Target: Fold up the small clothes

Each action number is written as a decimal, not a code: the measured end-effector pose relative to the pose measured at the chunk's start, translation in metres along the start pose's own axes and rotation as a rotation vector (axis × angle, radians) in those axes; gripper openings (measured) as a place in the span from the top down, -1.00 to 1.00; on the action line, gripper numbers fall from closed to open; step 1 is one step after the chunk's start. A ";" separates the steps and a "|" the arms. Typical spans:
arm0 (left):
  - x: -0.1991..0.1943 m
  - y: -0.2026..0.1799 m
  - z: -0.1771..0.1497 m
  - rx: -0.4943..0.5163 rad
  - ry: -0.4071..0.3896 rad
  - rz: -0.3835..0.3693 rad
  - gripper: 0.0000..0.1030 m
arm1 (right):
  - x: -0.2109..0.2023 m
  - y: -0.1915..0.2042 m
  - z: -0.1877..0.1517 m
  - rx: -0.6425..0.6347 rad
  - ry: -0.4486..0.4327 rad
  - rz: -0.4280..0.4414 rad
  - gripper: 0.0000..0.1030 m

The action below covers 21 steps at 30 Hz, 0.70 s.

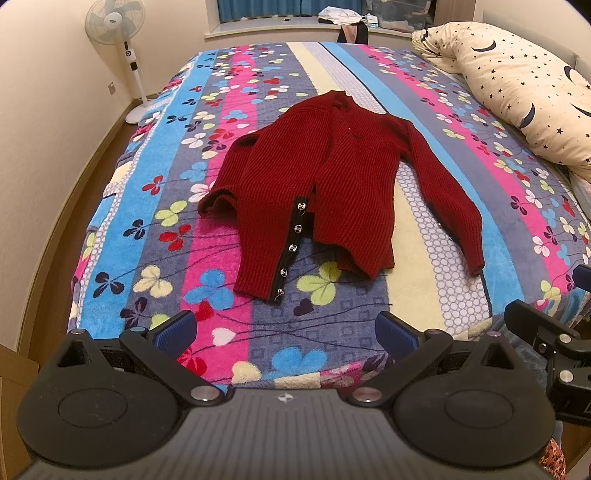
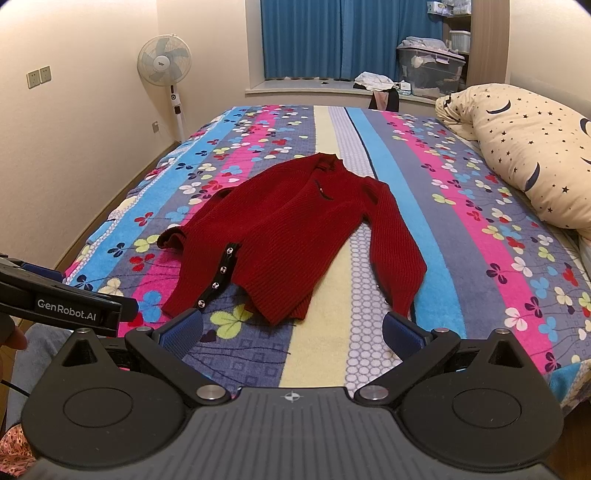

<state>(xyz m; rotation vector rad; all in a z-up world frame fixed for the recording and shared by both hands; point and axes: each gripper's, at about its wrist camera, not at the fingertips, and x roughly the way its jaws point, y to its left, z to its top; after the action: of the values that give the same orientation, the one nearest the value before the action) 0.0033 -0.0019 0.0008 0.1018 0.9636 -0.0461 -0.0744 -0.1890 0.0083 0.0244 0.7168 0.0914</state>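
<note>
One red cardigan (image 1: 317, 184) lies on one bed (image 1: 424, 295), with one pillow (image 1: 517, 85), one standing fan (image 1: 114, 22) and two hand-held grippers.

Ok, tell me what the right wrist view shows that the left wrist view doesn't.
Only the right wrist view shows the wall sockets, the clear storage bin and the blue curtains' full drop.

Only the left wrist view shows the fan's floor base.

Both show the red cardigan lying unfolded on the striped blanket, the star-print pillow, and both grippers, left and right, jaws open and empty.

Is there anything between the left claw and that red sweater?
Nothing but bare blanket lies between the left gripper and the red cardigan, per the left wrist view.
</note>
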 end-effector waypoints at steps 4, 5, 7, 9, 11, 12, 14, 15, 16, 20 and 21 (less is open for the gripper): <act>0.000 0.000 0.000 0.000 -0.001 0.000 -0.99 | 0.000 0.000 0.001 -0.001 0.000 0.001 -0.99; 0.000 0.000 0.000 0.000 -0.001 0.000 -0.99 | 0.000 0.000 0.001 0.000 0.001 0.001 -0.99; 0.000 0.000 0.000 0.000 0.000 0.000 -0.99 | 0.000 0.000 0.000 0.001 0.001 0.000 -0.99; 0.000 0.000 0.000 0.000 -0.001 0.000 -0.99 | 0.000 0.000 -0.001 0.002 0.002 0.000 -0.99; 0.000 0.000 0.000 0.000 0.000 0.001 -0.99 | 0.000 -0.001 -0.002 0.002 0.003 0.000 -0.99; 0.000 0.000 0.000 0.000 0.000 0.001 -0.99 | 0.000 -0.001 -0.003 0.002 0.004 0.001 -0.99; 0.000 0.000 0.000 -0.001 0.000 0.001 -0.99 | 0.001 -0.001 -0.002 0.003 0.004 0.001 -0.99; 0.000 0.000 0.000 -0.001 -0.002 0.002 -0.99 | 0.001 -0.001 -0.002 0.004 0.003 0.002 -0.99; 0.000 0.000 -0.001 -0.001 -0.003 0.002 -0.99 | 0.001 -0.001 -0.002 0.003 0.003 0.002 -0.99; 0.001 0.004 -0.002 -0.006 -0.001 0.003 -0.99 | 0.002 -0.001 -0.004 0.001 0.006 0.004 -0.99; 0.002 0.004 -0.003 -0.006 0.000 0.003 -0.99 | 0.002 -0.001 -0.005 0.000 0.007 0.005 -0.99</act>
<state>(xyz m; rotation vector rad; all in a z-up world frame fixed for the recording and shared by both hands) 0.0027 0.0027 -0.0020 0.0978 0.9632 -0.0404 -0.0759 -0.1897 0.0033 0.0254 0.7239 0.0964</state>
